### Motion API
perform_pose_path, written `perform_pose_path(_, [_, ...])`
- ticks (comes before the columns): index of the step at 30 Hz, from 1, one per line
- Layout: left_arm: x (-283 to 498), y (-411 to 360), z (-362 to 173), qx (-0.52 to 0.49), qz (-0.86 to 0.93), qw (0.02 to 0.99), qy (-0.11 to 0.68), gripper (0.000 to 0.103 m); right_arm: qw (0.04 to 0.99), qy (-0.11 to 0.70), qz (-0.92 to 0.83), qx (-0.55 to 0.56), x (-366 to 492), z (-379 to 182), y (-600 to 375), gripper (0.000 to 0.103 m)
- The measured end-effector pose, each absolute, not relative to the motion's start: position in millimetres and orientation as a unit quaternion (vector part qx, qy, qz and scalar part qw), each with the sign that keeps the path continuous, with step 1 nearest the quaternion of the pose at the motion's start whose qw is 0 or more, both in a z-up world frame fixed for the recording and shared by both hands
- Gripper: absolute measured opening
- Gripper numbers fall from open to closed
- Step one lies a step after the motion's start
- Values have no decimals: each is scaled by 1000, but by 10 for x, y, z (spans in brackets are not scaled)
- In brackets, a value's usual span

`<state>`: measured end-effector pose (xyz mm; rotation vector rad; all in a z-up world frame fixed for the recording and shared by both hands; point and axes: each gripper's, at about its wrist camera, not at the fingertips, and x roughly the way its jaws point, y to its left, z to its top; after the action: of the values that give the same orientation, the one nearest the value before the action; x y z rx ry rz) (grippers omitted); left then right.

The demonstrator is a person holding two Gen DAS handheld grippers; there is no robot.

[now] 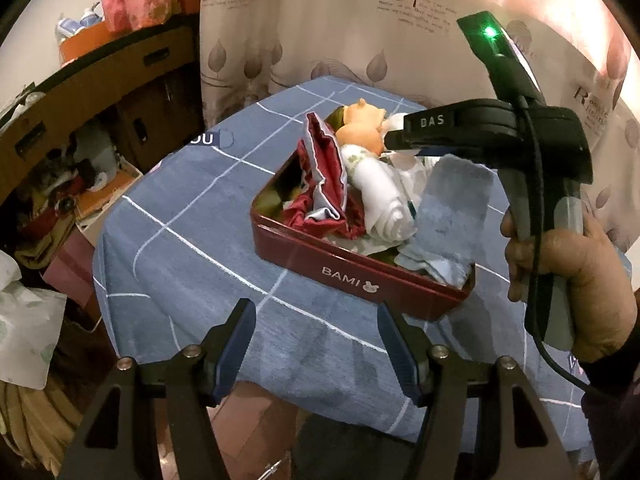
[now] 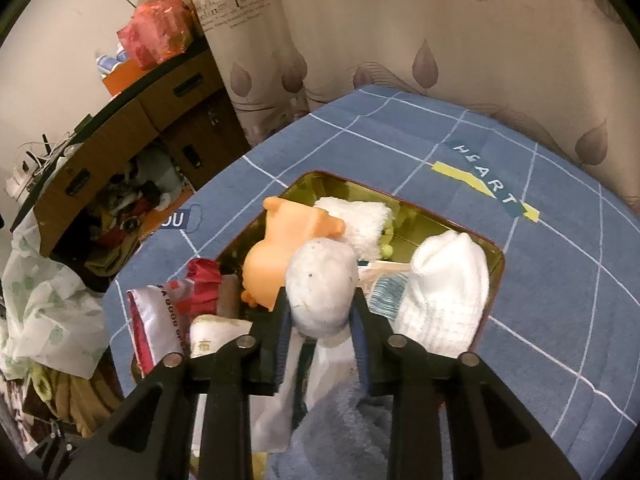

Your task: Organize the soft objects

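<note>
Between the right hand-held gripper (image 2: 322,312) fingers, a grey cloth bundle (image 2: 322,292)

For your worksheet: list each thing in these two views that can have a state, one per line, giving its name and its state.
Tin: lidless, on the table, full of soft things.
Left gripper: open, empty, short of the tin.
Right gripper: over the tin, a pale grey roll between its fingers.
White towel: rolled up, lying in the tin.
Red cloth: crumpled, in the tin.
Orange toy: lying in the tin.
White sock: bunched, against the tin's right edge.
</note>
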<state>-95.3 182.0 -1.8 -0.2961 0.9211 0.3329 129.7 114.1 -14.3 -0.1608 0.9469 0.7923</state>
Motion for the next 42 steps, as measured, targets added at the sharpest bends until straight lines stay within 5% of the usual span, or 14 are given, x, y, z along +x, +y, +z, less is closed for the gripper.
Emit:
perform_pose_path(2, [-957,1832,-22,-144,160,872,439,65,814,440,373,-67,1289,-128,1103,35])
perform_pose_path(5, [-964,1840,-27,-141,161,874,435,65,822,430,368,-64,1239,-75,1033,61])
perform_pose_path(10, [-1020,1825,63,-123,160,892,404,65,843,394,363,-50,1007,113,776,64])
perform_pose_path(15, [-1057,1772,207,-95,150,915,363,65,879,336,335,-47,502,269,352,89])
perform_pose_path(25, [-1087,1579,291,-85,102,928,348,65,944,244,216,-50,-244,449,-250,101])
perform_pose_path(42, [-1406,1419,691,-39,109,951,287,70,968,190,138,-92,-786,625,-362,102])
